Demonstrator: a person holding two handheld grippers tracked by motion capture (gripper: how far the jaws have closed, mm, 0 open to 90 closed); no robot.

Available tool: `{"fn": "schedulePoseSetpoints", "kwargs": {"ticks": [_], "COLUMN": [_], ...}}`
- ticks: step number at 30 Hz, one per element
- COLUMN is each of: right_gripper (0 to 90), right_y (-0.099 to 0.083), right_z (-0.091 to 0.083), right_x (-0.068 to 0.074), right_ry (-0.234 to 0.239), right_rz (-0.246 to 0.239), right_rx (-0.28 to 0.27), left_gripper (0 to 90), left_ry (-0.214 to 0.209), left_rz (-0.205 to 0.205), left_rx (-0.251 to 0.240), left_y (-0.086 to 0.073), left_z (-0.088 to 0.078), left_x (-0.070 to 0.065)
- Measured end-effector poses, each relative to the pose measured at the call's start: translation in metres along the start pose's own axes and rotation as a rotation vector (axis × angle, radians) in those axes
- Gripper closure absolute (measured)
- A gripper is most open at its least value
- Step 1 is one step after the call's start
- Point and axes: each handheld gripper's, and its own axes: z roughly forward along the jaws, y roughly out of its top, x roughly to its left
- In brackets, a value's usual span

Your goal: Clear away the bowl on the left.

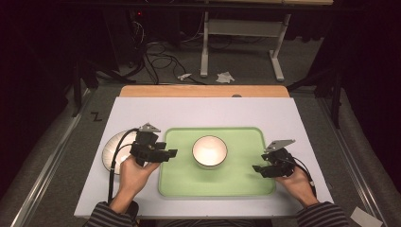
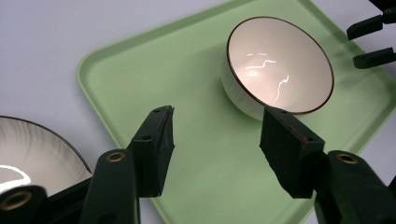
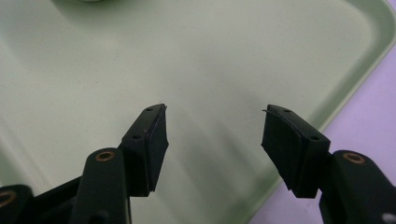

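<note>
High view, surface: a pale lilac-white rectangular surface with a bare wooden strip along its far edge; dark floor with cables and a grey frame lies beyond it.
Tray: a light green rectangular plastic tray with rounded corners and a raised rim lies flat in the middle of the surface, its long axis running left to right.
Plate: a white round plate with fine dark streaks toward the rim lies on the surface just beside the tray's left edge; the left hand and its cable cover part of it, and the left gripper view cuts it off at the lower left corner.
Bowl: a small round white bowl with a thin dark rim stands upright, mouth up, at the tray's centre, clear of both tongs.
Left tongs: released, nothing between them, over the tray's left rim, aimed at the bowl.
Right tongs: released and empty, over the tray's right part; the bowl is barely visible at the top edge there.
</note>
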Motion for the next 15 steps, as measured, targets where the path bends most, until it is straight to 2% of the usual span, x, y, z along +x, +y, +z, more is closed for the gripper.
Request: {"fn": "schedulePoseSetpoints", "kwargs": {"ticks": [3, 7, 11, 15], "right_gripper": [41.7, 41.6, 41.7, 41.7], "right_y": [0.000, 0.001, 0.000, 0.000], "right_z": [0.000, 0.000, -0.001, -0.001], "right_x": [0.000, 0.000, 0.000, 0.001], "right_ry": [0.001, 0.002, -0.003, -0.002], "right_rz": [0.000, -0.006, -0.006, -0.003], "right_rx": [0.001, 0.004, -0.001, -0.012], "left_gripper": [44.5, 45.1, 45.0, 44.8], "left_ry": [-0.001, -0.010, 0.004, 0.005], "left_rz": [0.011, 0.037, 0.061, 0.052], "left_rx": [0.007, 0.002, 0.015, 0.017], "left_y": [-0.004, -0.020, -0.029, -0.031], "left_z": [-0.001, -0.002, 0.000, 0.002], "left_x": [0.000, 0.000, 0.001, 0.002]}}
